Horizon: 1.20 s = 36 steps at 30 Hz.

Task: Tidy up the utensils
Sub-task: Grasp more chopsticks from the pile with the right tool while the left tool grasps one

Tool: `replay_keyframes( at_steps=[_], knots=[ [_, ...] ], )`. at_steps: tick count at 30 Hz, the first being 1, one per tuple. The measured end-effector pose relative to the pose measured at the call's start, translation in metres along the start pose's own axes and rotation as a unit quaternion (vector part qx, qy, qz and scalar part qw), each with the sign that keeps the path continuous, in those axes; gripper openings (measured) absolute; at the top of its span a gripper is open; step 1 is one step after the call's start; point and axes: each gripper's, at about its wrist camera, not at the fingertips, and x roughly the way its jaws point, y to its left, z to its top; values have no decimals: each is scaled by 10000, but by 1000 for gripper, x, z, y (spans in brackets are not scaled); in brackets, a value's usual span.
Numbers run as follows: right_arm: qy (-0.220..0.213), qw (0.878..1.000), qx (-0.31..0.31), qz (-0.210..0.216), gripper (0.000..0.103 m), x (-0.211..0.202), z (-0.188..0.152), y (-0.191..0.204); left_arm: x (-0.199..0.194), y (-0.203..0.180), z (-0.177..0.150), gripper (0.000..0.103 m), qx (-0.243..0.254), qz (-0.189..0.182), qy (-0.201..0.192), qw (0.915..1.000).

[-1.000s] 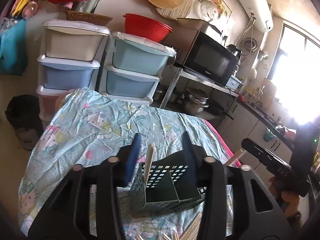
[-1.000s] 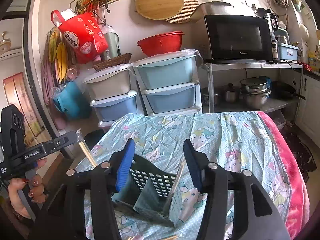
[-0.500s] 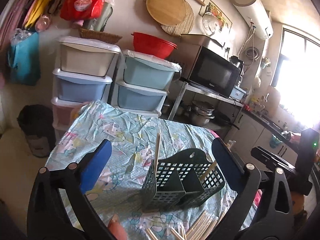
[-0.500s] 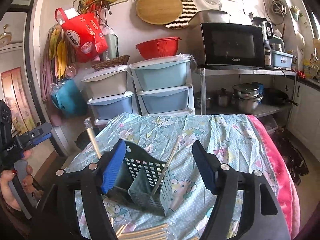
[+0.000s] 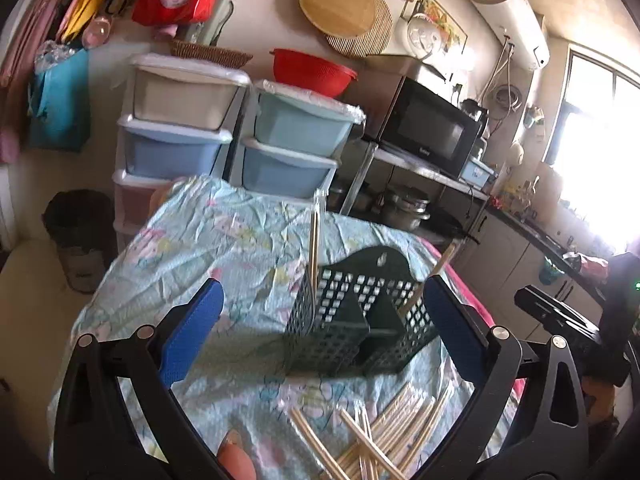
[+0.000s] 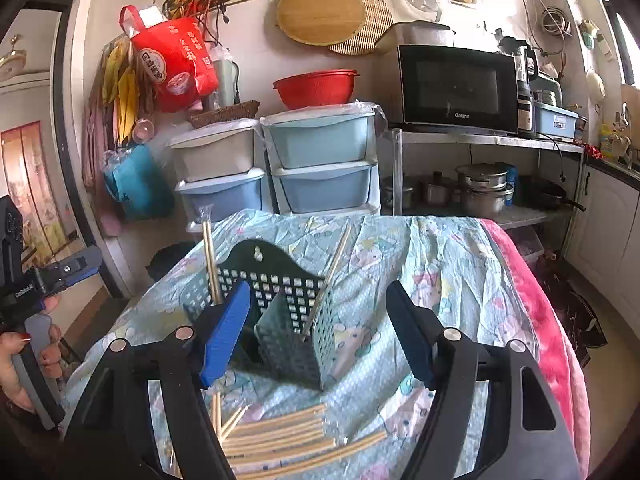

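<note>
Centrally on the cloth-covered counter (image 6: 448,256), the green caddy (image 6: 280,300) is shown with 2 chopsticks inside; loose chopsticks (image 6: 280,436) lie at the near edge. Both the left hand-held gripper (image 5: 320,336) and right hand-held gripper (image 6: 316,332) are spread wide, empty. A single stick should be gripped mid-length.

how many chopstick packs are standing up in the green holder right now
2. One wrapped pack stands upright at the holder's left end; the other leans in its right compartment. More may be hidden behind the dividers; the rest lie loose on the cloth.
</note>
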Motion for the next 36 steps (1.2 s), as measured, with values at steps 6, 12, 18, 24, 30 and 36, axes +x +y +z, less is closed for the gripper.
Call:
replay_keyframes(
  at_steps=[6, 12, 18, 24, 30, 36],
  knots=[
    [169, 9998, -25, 80, 68, -5, -16, 7, 8, 5, -24, 92, -96, 46, 354, 9993],
    [419, 9990, -36, 136, 67, -3, -36, 11, 19, 11, -51, 92, -175, 71, 743, 9971],
    [674, 9972, -142, 305, 60, 2, -51, 25, 31, 22, -71, 92, -354, 158, 1129, 9928],
    [1015, 9921, -427, 606, 49, 15, -69, 50, 47, 38, -85, 86, -663, 100, 1513, 9862],
    [1487, 9815, -663, 1004, 45, 40, -84, 77, 68, 53, -101, 62, -1073, -129, 2048, 9728],
    [1919, 9691, -1009, 1174, 44, 74, -95, 100, 86, 63, -109, 56, -1370, -332, 2407, 9603]
  ],
)
